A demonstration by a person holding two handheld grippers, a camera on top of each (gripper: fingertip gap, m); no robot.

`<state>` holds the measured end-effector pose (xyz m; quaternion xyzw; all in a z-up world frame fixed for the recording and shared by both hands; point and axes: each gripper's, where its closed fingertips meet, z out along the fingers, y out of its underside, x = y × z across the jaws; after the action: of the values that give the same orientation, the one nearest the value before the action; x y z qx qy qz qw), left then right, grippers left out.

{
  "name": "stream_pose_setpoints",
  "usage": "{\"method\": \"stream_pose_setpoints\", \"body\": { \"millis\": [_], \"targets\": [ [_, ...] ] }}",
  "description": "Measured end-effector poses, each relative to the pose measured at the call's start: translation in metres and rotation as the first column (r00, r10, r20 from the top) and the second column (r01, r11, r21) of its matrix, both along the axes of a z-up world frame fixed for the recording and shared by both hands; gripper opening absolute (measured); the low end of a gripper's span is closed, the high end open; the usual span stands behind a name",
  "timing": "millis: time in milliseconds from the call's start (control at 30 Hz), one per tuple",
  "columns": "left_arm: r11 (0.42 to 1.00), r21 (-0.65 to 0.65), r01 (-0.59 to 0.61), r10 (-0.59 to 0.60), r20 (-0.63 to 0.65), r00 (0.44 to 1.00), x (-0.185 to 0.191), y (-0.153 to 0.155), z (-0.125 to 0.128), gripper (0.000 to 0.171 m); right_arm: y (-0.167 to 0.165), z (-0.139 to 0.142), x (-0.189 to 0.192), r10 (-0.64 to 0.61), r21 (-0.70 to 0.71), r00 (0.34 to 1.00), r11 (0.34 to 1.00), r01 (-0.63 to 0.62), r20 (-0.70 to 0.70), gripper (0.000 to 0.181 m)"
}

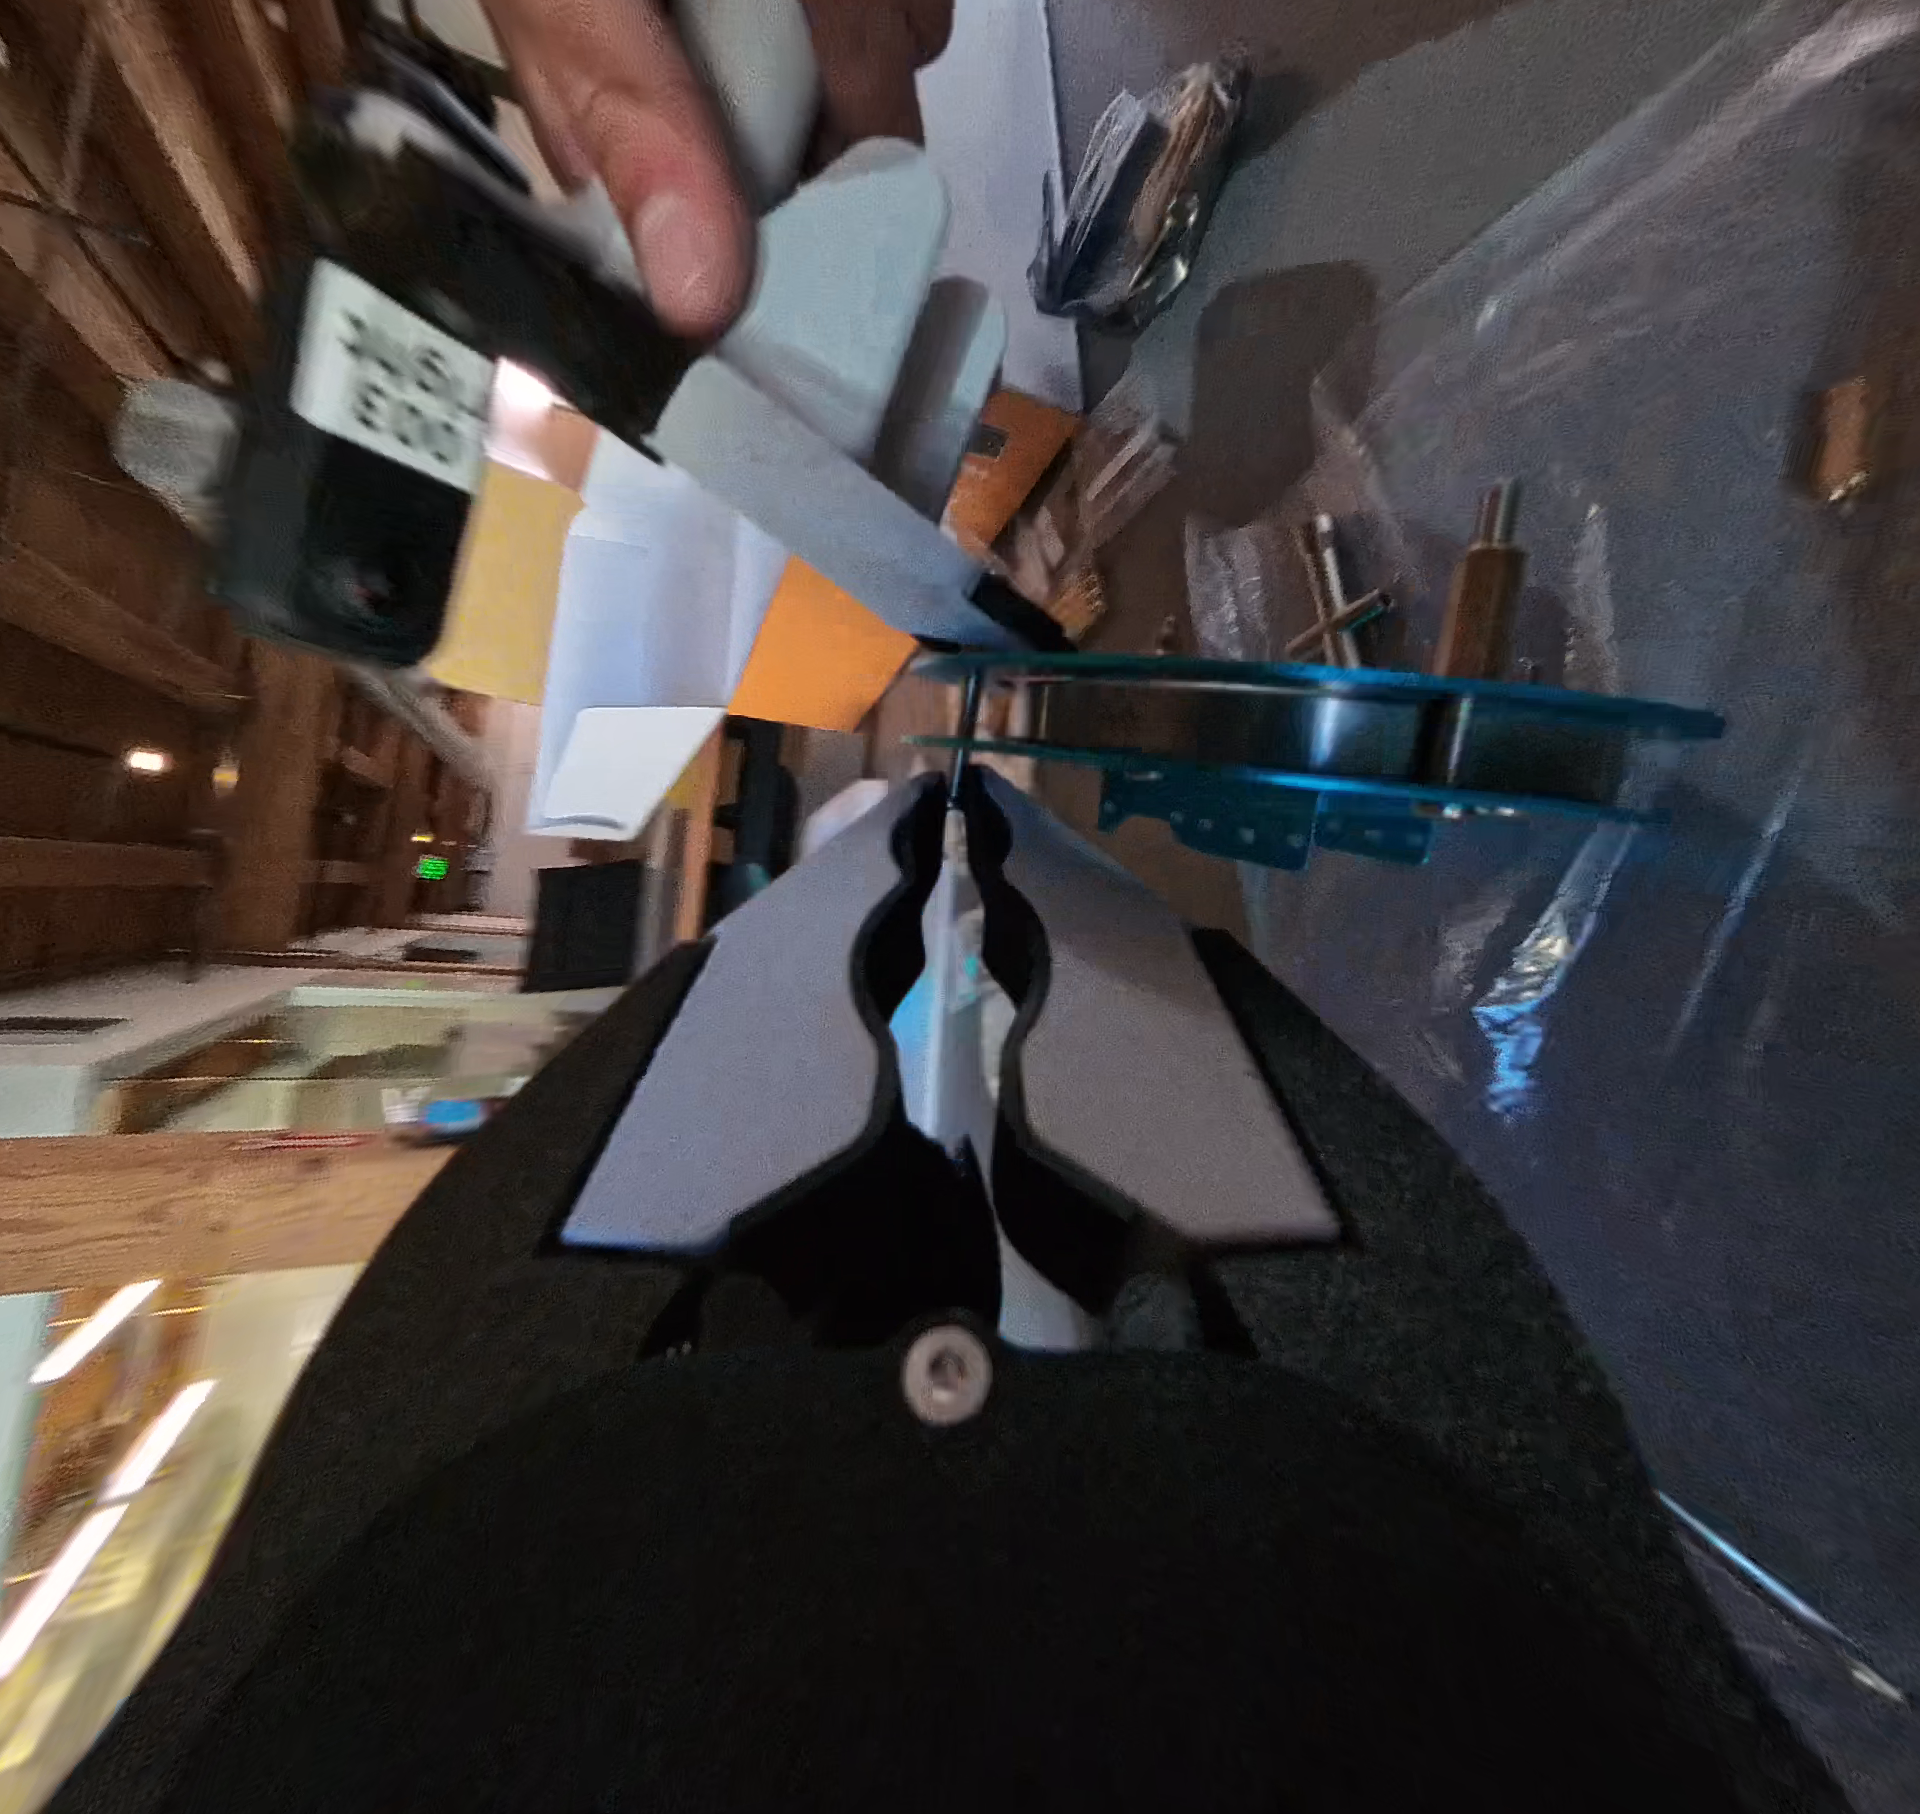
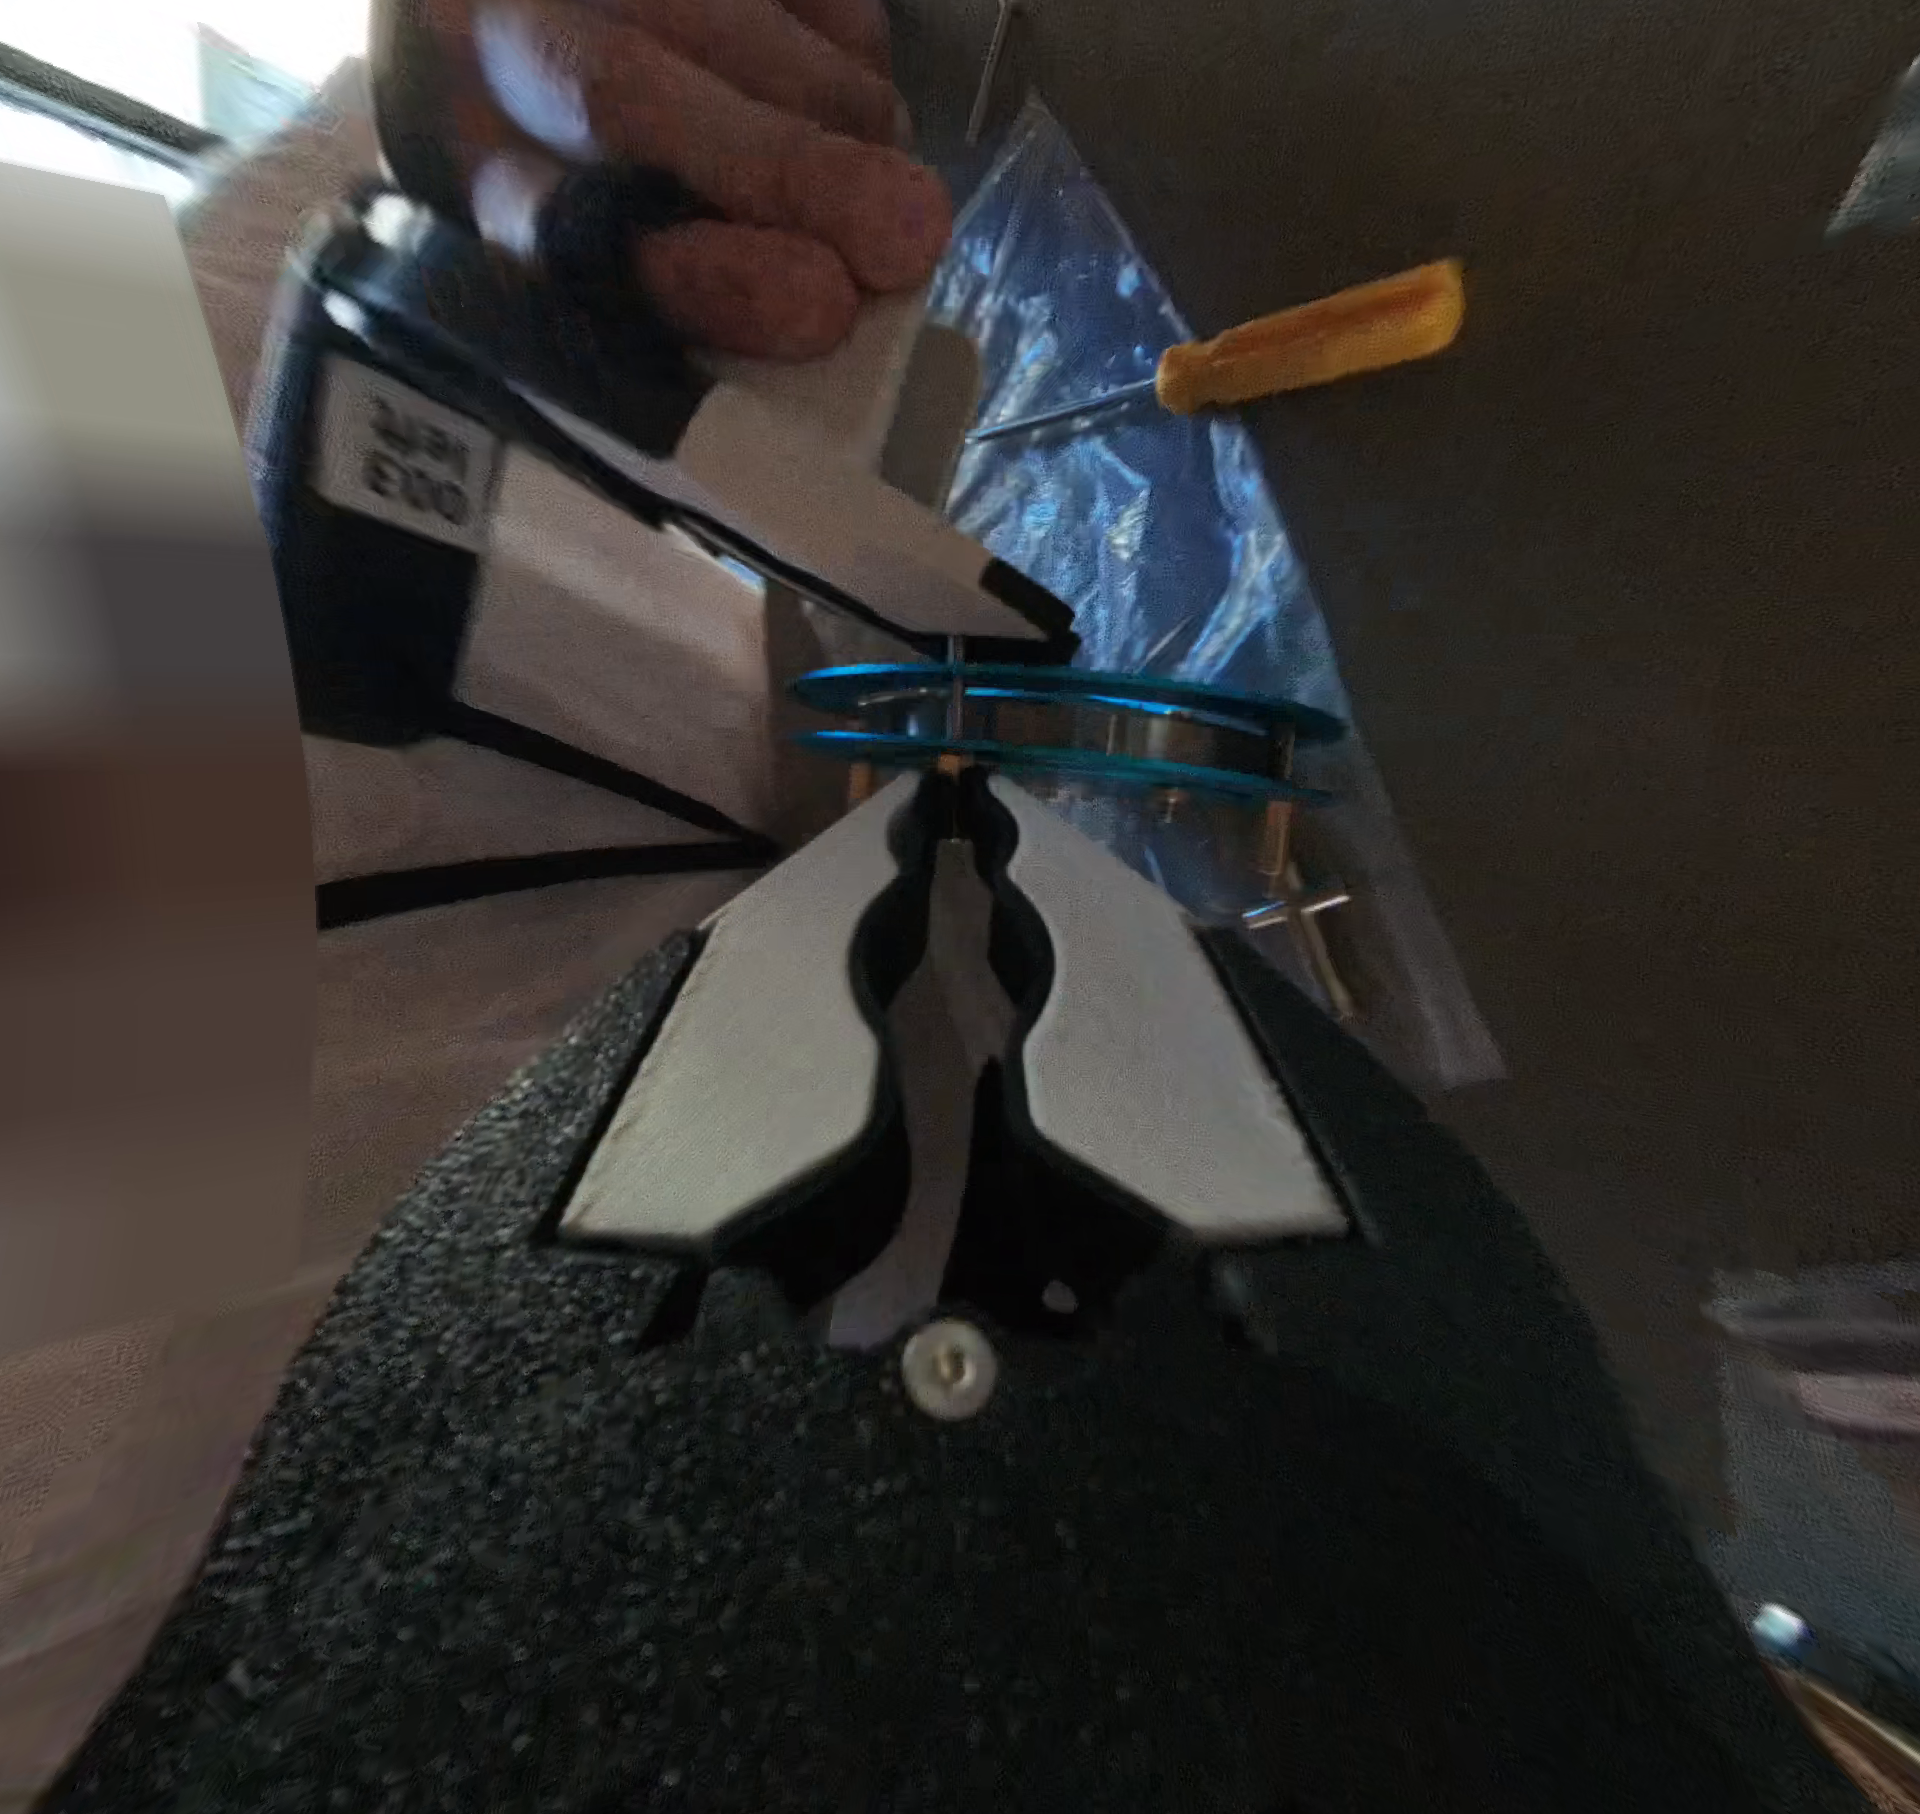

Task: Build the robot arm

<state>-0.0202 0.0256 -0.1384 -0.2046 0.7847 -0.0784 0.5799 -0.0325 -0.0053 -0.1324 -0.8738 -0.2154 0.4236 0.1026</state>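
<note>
Two blue round plates with a dark metal ring between them (image 1: 1351, 725) are held edge-on over a clear plastic bag (image 1: 1662, 829). A thin metal pin (image 1: 966, 715) runs through both plates near their left rim. My left gripper (image 1: 952, 796) is shut on the pin's near end, just under the lower plate. My right gripper (image 1: 997, 621), held in a hand, reaches in from the upper left and meets the upper plate at the pin. In the right wrist view my right gripper (image 2: 951, 790) is shut on the pin (image 2: 954, 699) below the plates (image 2: 1070, 725), and the left gripper (image 2: 1029, 616) is at its far end.
Brass standoffs (image 1: 1475, 590) and a small cross wrench (image 1: 1340, 601) lie on the bag behind the plates. An orange-handled screwdriver (image 2: 1309, 336) and a loose thin pin (image 2: 992, 65) lie on the dark surface (image 2: 1558, 621). Small bagged parts (image 1: 1143, 195) and white and orange boxes (image 1: 644, 621) lie farther off.
</note>
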Motion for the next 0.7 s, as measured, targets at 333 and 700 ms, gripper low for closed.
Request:
{"method": "stream_pose_setpoints", "body": {
  "millis": [333, 700],
  "targets": [
    [0.623, -0.773, -0.12, -0.239, -0.334, 0.912, -0.012, -0.016, -0.007, 0.003, 0.015, -0.008, 0.009, -0.174, 0.479, 0.465, 0.542, -0.691, 0.868, 0.007],
    [0.431, -0.888, -0.159, -0.408, -0.349, 0.844, -0.025, -0.024, -0.002, 0.005, 0.02, -0.008, 0.008, -0.319, 0.513, 0.409, 0.407, -0.755, 0.855, 0.004]
  ]
}}
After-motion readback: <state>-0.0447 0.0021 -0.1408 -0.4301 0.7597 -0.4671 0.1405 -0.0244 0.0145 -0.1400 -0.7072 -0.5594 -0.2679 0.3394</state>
